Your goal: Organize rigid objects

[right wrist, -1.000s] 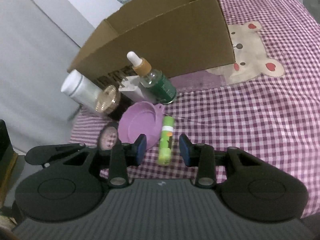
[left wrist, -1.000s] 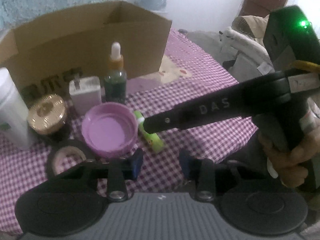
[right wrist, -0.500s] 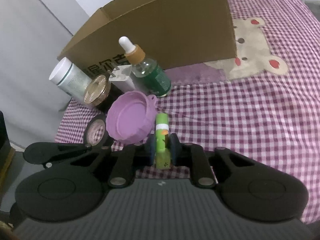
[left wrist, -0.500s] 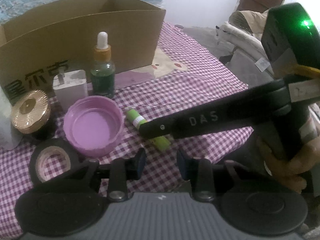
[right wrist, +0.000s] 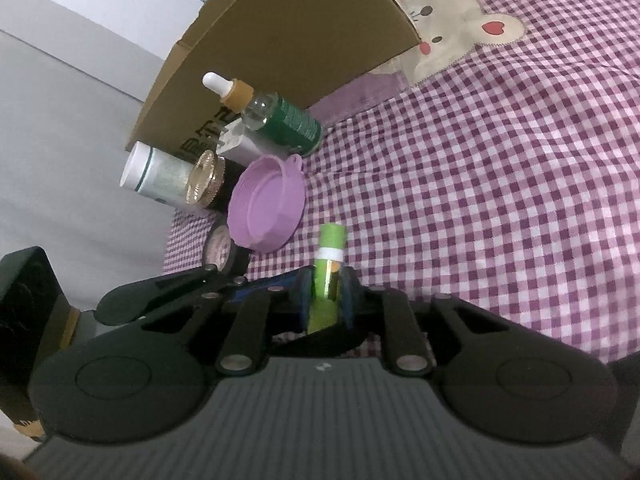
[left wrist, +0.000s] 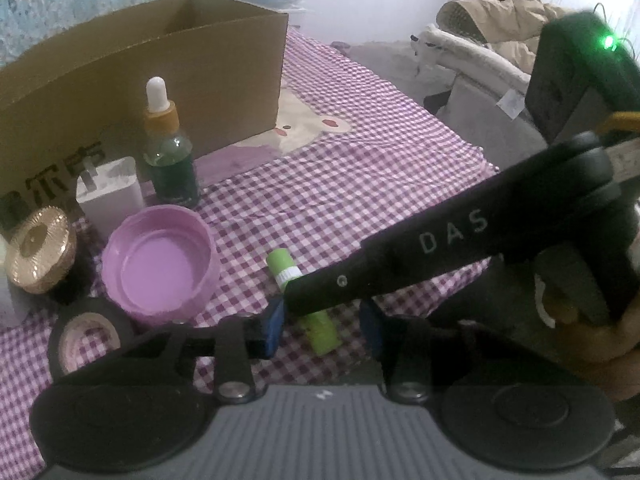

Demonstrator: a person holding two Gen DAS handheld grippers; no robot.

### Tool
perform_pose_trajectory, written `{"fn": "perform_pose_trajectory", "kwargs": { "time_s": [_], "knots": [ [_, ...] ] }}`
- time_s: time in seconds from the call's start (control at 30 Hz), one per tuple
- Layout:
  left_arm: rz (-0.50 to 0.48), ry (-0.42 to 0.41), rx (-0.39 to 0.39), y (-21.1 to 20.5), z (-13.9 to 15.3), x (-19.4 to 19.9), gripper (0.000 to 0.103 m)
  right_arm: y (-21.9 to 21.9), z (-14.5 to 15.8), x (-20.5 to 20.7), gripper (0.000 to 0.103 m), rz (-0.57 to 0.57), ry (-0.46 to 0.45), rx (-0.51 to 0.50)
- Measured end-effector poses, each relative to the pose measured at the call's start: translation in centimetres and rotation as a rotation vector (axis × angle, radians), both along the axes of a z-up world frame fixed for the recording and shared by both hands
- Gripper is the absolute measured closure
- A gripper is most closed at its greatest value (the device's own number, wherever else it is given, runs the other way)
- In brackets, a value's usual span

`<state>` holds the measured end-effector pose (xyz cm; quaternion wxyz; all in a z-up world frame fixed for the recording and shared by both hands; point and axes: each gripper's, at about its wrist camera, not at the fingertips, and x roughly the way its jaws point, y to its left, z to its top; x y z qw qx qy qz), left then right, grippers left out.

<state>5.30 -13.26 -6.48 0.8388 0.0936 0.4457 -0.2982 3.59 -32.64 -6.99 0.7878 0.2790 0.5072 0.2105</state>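
Right gripper [right wrist: 326,298] is clamped on the green tube [right wrist: 328,264], pads pressing both its sides. Left gripper [left wrist: 324,326] hangs partly open, jaws widening, holding nothing, above the checked cloth [left wrist: 360,184].

Under my jaws a purple-and-white checked cloth with a bear patch [left wrist: 360,184] is covering the surface. Sitting directly on it are an open brown cardboard box [left wrist: 160,80], a green glass dropper bottle with a white bulb [left wrist: 170,152], a white plug adapter [left wrist: 110,196], a gold-lidded dark jar [left wrist: 42,250], a white cylindrical container [right wrist: 156,176], an upturned lilac plastic lid [left wrist: 160,266] and a black tape roll [left wrist: 90,332].
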Motion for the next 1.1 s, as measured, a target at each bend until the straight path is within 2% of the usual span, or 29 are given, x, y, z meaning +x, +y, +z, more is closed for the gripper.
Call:
{"fn": "perform_pose_trajectory", "kwargs": {
  "time_s": [0.13,0.33,0.53,0.63,0.73,0.87,1.1],
  "knots": [
    [0.018,-0.007,0.003,0.2,0.0,0.1,0.069,0.5,0.5,0.2,0.083,0.023,-0.029,-0.050],
    [0.042,-0.021,0.005,0.3,-0.2,0.3,0.080,0.0,-0.2,0.8,0.084,0.015,-0.018,-0.019],
    [0.044,-0.032,0.004,0.4,0.2,0.1,0.081,-0.4,-0.4,0.1,0.085,-0.002,-0.036,-0.002],
    [0.056,-0.051,-0.020,0.9,1.3,-0.4,0.082,-0.4,0.5,-0.5,0.085,-0.012,-0.053,0.003],
    [0.071,-0.103,-0.043,1.7,3.3,-0.8,0.082,0.0,2.6,-0.8,0.085,-0.007,-0.101,0.000],
    [0.106,-0.207,-0.047,3.4,6.9,-0.9,0.082,1.5,6.4,-0.2,0.085,0.037,-0.214,-0.005],
    [0.179,-0.366,-0.034,6.8,12.5,1.9,0.082,5.2,13.4,4.8,0.085,0.153,-0.378,0.003]
  ]
}}
